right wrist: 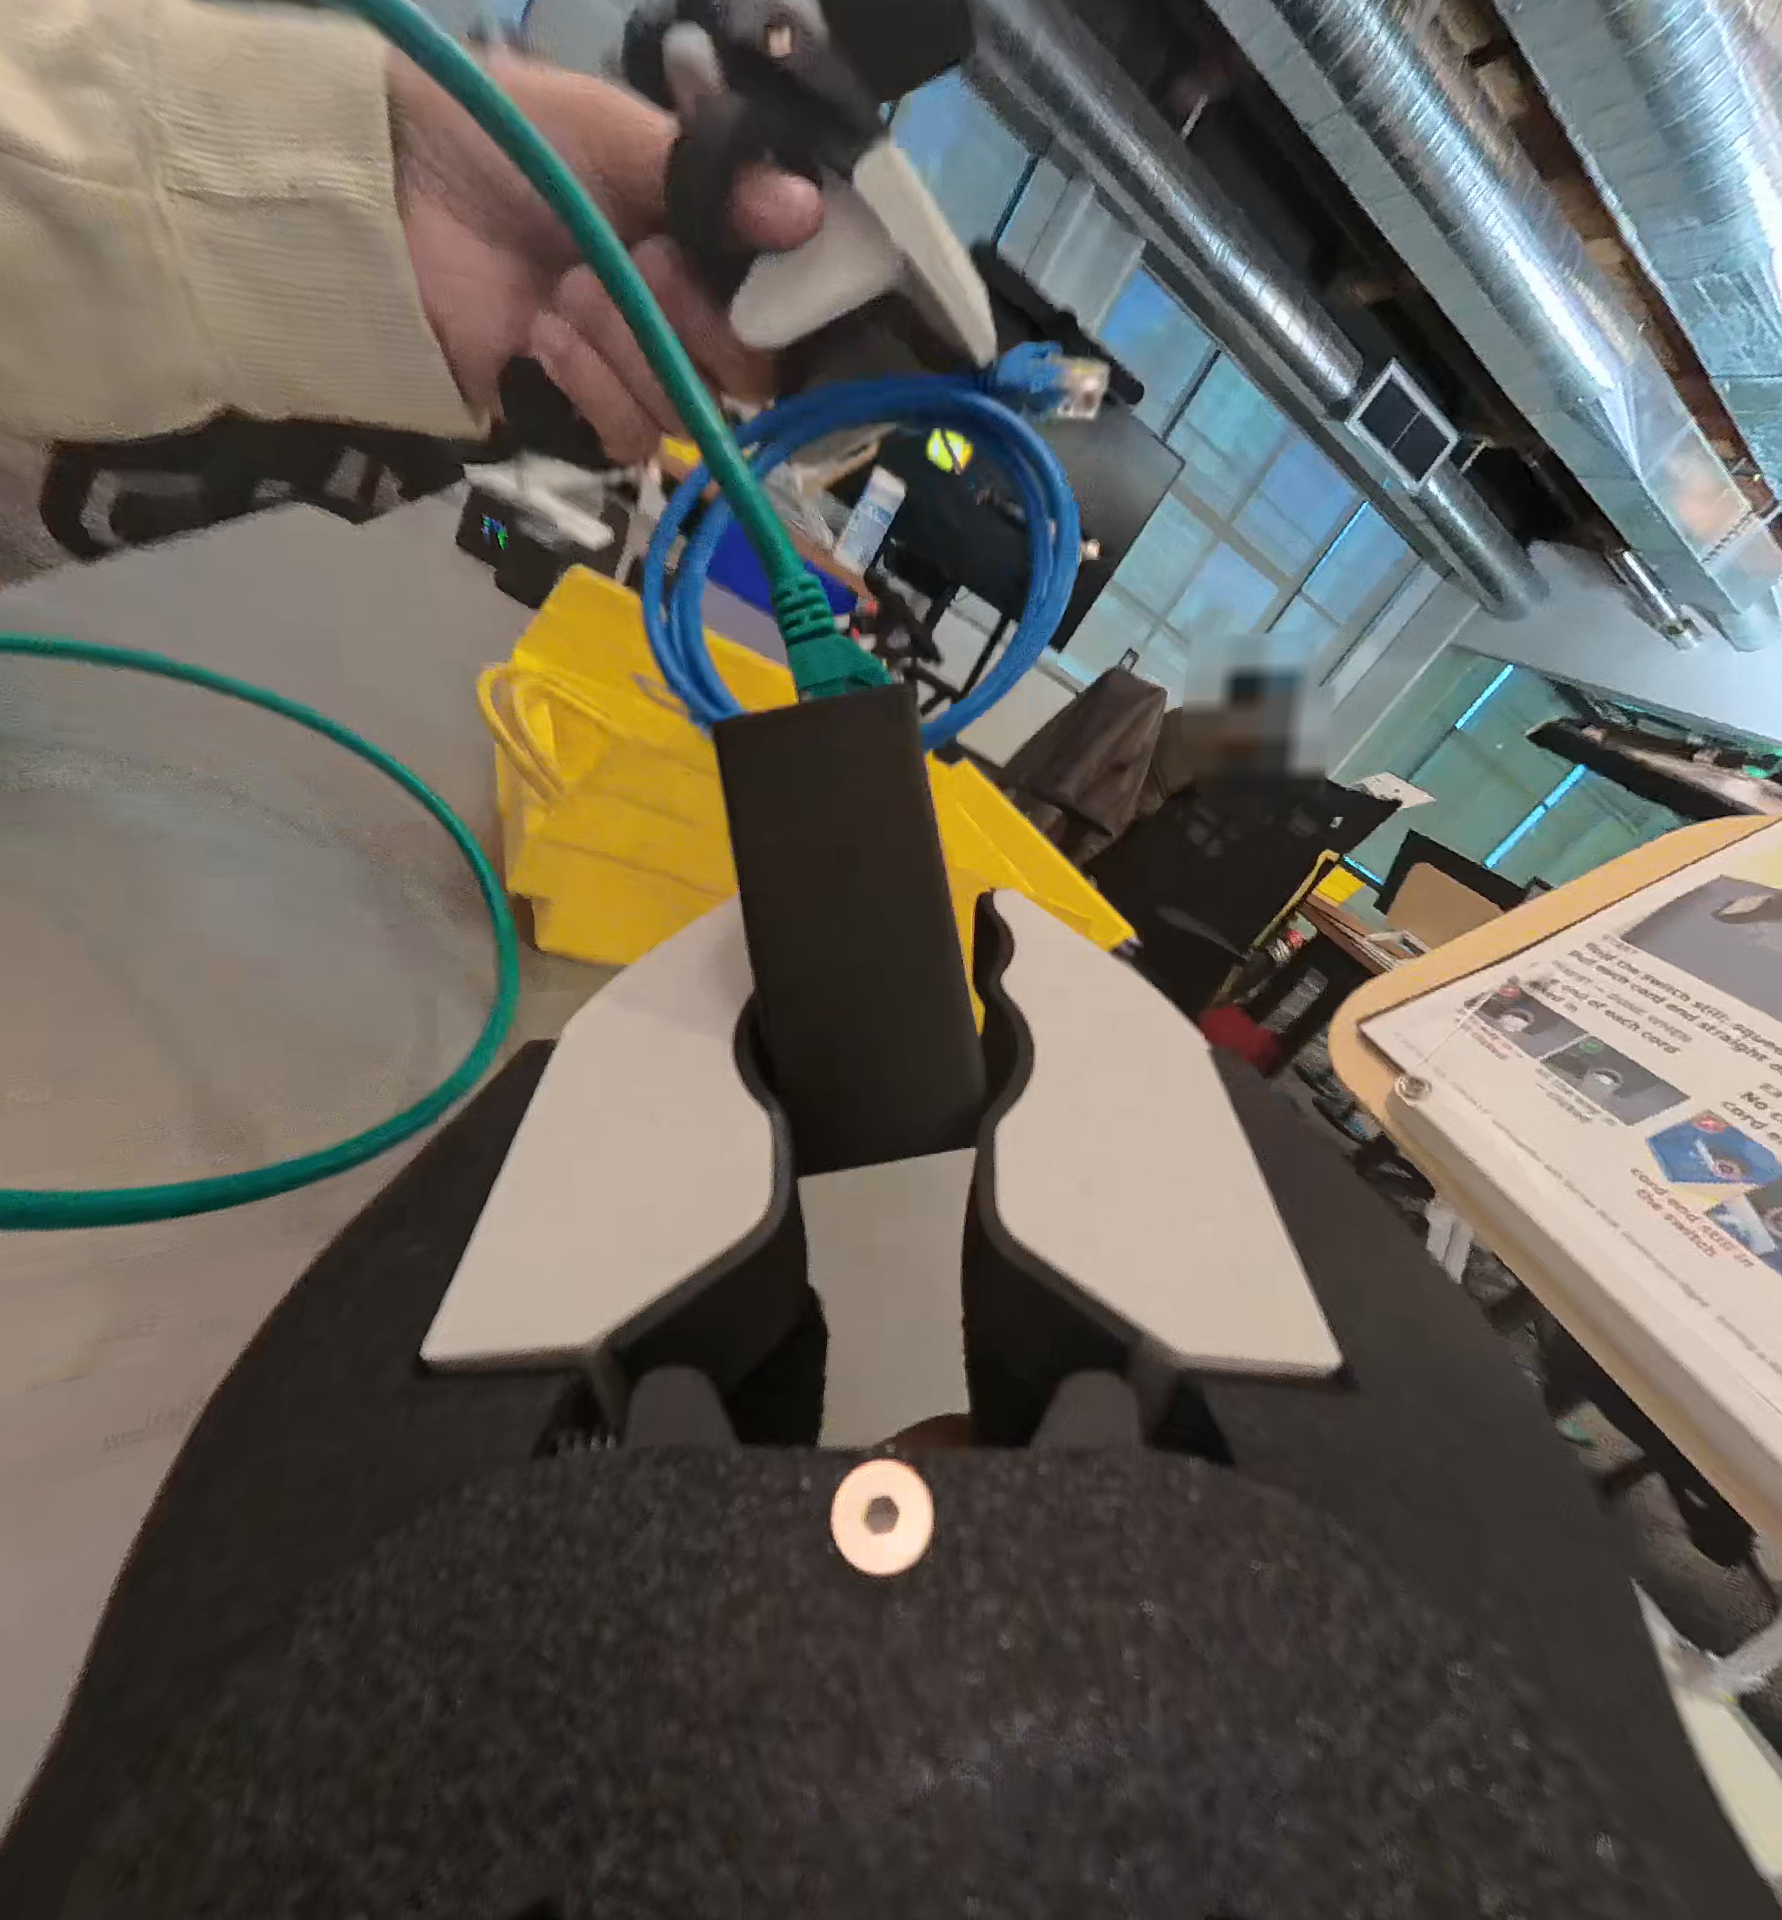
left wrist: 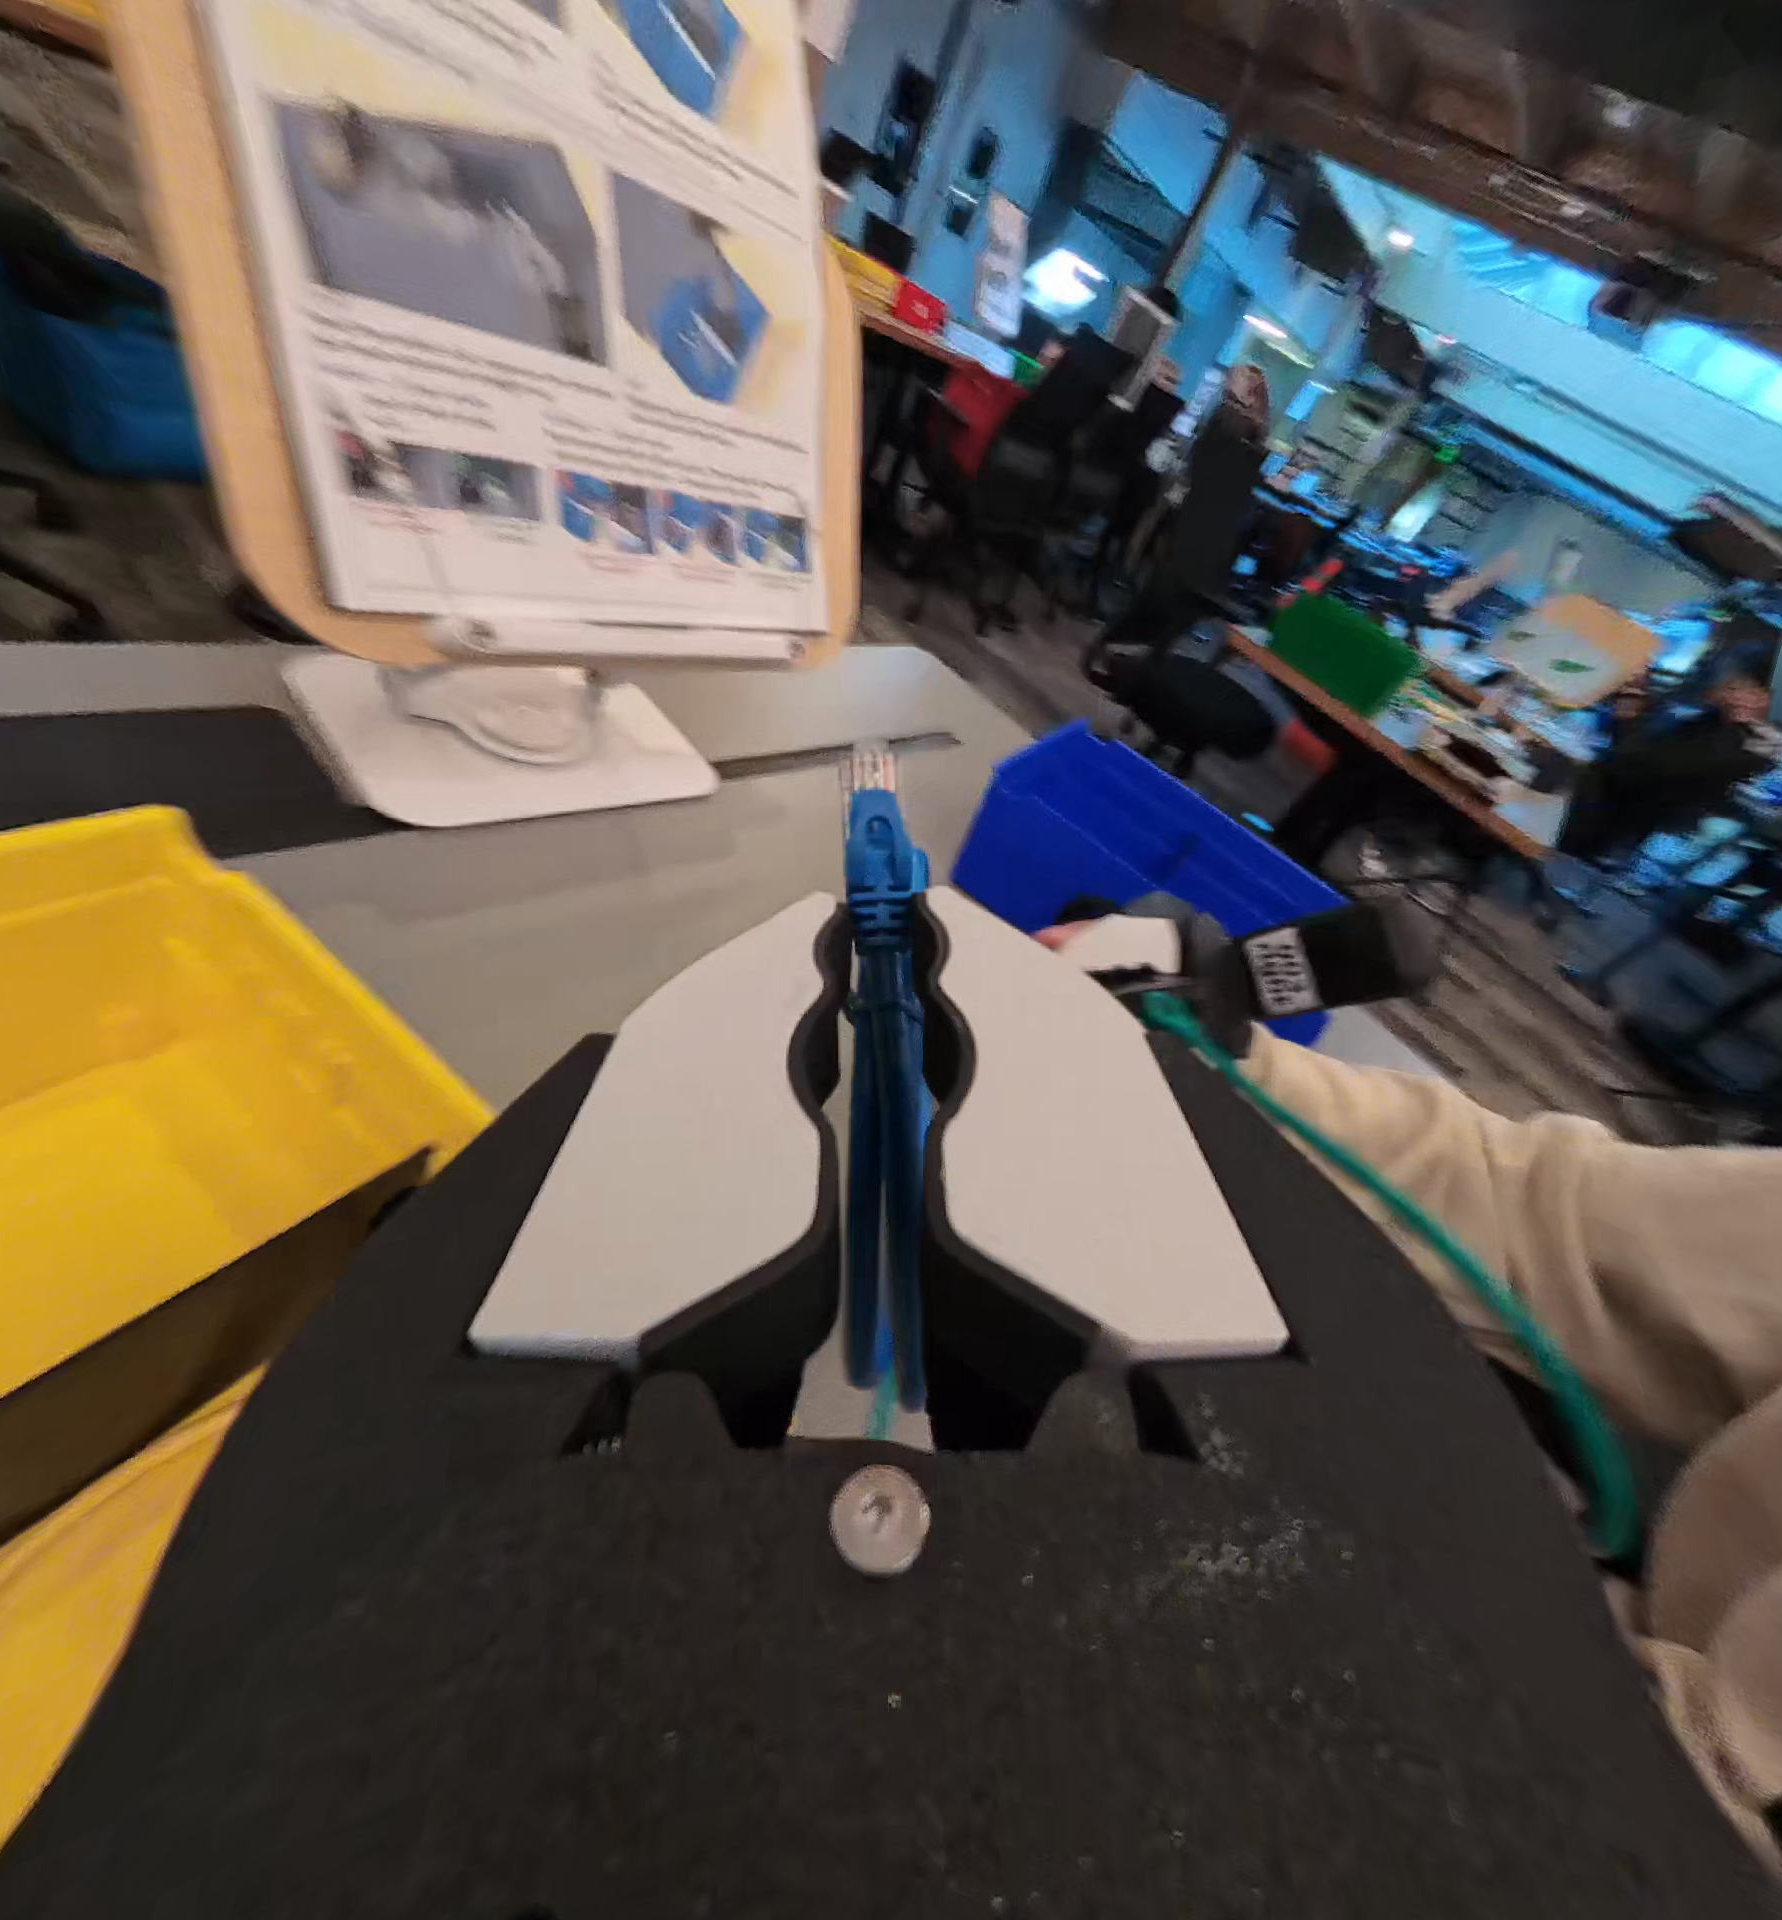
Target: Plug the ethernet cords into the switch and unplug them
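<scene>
At frame centre, the left gripper (left wrist: 882,935) clamps the blue cord (left wrist: 882,1143), plug (left wrist: 871,774) protruding. The right gripper (right wrist: 871,997) pinches the black switch (right wrist: 845,914), 1 green cord (right wrist: 814,634) plugged in. Risk: the looped blue cord could twist, misaligning the plug at the port.

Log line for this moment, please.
left gripper: shut on blue cord | right gripper: shut on switch | green cord: plugged

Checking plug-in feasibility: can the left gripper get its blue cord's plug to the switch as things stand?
Probably yes. The left gripper is shut on the blue cord, plug sticking out forward. The switch, held in the right gripper, is up in open air; only the green cord is plugged in.
</scene>
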Tool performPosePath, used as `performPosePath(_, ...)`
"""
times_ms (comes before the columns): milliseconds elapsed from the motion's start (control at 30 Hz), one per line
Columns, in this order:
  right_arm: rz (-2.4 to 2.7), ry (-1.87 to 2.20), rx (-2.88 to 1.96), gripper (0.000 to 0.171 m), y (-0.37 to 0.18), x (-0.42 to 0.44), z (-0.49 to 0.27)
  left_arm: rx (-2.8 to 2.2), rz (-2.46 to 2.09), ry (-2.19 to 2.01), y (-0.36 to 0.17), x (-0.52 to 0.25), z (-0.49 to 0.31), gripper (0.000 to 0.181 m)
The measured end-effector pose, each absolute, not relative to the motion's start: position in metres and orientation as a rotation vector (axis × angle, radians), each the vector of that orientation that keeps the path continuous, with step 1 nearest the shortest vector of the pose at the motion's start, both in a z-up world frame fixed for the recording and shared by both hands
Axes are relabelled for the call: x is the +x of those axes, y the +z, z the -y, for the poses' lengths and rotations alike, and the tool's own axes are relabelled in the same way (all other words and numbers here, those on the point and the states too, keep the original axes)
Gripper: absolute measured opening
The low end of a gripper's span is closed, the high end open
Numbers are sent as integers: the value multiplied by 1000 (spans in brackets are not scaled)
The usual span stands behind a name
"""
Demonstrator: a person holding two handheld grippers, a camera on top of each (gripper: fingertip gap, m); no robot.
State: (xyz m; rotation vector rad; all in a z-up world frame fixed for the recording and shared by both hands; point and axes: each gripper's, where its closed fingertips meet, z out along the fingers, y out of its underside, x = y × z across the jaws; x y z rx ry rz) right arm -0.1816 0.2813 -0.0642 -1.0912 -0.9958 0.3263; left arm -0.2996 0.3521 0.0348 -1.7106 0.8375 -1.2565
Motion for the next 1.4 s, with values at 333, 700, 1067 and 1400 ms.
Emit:
performPosePath(333, 839, 545, -981, 34, 4, -168, -261, -1759, -1658, -567, -76, -226, -269, 10)
performPosePath(700, 1120, 568, -1087, 34, -15, -193, -243, -1448, -1589, -617, -29, -206, -250, 51)
performPosePath(1067, 1171, 695, -1082, 33, -11, -204, -225, -1224, -1660, -604, -21, -205, -231, 27)
performPosePath(1400, 1090, 667, -1876, 48, -122, -181, -297, -1194, -1595, -588, -1, -219, -242, 27)
